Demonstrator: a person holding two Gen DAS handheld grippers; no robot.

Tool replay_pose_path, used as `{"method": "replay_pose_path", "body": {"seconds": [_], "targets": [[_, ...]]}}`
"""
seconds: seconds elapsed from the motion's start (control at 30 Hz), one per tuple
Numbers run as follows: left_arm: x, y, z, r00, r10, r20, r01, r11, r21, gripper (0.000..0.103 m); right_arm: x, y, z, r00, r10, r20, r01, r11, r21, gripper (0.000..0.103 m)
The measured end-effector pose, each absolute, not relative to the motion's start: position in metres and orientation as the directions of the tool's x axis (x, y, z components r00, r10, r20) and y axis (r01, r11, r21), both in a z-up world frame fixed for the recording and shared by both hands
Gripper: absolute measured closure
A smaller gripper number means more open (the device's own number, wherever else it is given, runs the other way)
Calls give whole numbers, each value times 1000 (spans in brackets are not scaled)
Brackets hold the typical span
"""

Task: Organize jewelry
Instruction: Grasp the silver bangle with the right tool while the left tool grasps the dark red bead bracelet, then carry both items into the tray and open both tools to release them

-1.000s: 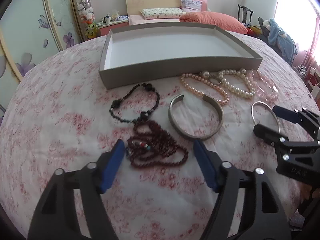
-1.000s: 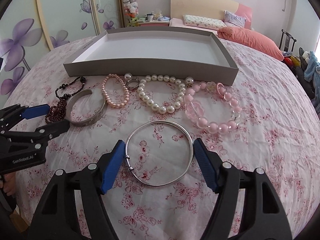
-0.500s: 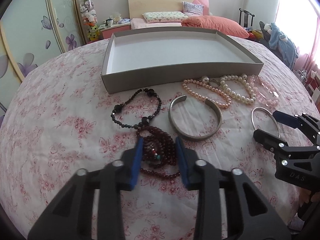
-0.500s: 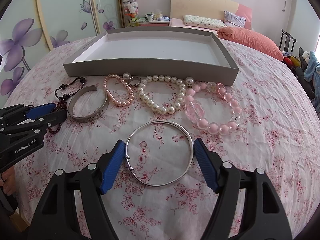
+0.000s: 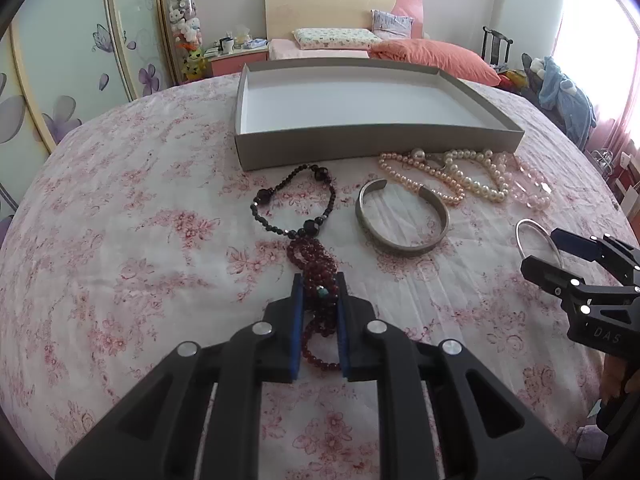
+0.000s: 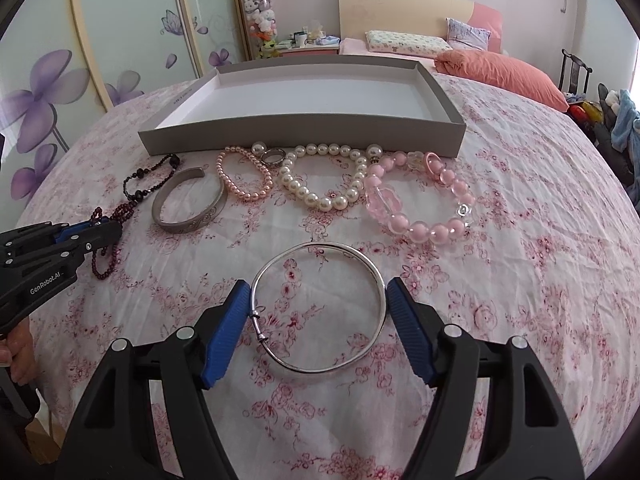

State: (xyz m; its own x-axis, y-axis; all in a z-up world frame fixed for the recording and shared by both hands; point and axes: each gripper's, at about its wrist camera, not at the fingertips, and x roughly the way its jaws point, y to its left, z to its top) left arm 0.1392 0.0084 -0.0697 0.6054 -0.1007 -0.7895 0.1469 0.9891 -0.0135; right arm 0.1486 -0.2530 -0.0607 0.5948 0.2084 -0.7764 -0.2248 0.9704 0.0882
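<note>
left gripper (image 5: pixel 319 280) clamped on dark red bead string (image 5: pixel 316 264), right gripper (image 6: pixel 318 292) spread wide around thin silver bangle (image 6: pixel 318 306), shallow grey cardboard tray (image 5: pixel 376 142) beyond, bare floral cloth (image 5: pixel 132 240) to the left

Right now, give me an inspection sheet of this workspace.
Surface: pink floral tablecloth, lightly wrinkled.
Job's things: empty grey cardboard tray; dark red bead strand; black bead bracelet; engraved silver cuff; pink pearl bracelet; white pearl bracelet; chunky pink bead bracelet; thin silver bangle; small silver ring.
Clutter: nothing seen.
Grippers: left gripper clamped on red strand; right gripper open around bangle.
Cables: nothing seen.
Surroundings: bed, flowered wardrobe doors.
</note>
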Motion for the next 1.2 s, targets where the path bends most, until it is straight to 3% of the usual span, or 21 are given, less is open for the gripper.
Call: {"method": "replay_pose_path", "body": {"seconds": [0.67,1.2], "targets": [[117,-2,-21,729,-161,-665,176,983,-44,88,134,-264,-24,717,244,-653,-222,968,117,33],[138,-22,29,839,-149,-523,155,987,-32,89,151,-275,33,889,160,-430,-149,987,61,33]]}}
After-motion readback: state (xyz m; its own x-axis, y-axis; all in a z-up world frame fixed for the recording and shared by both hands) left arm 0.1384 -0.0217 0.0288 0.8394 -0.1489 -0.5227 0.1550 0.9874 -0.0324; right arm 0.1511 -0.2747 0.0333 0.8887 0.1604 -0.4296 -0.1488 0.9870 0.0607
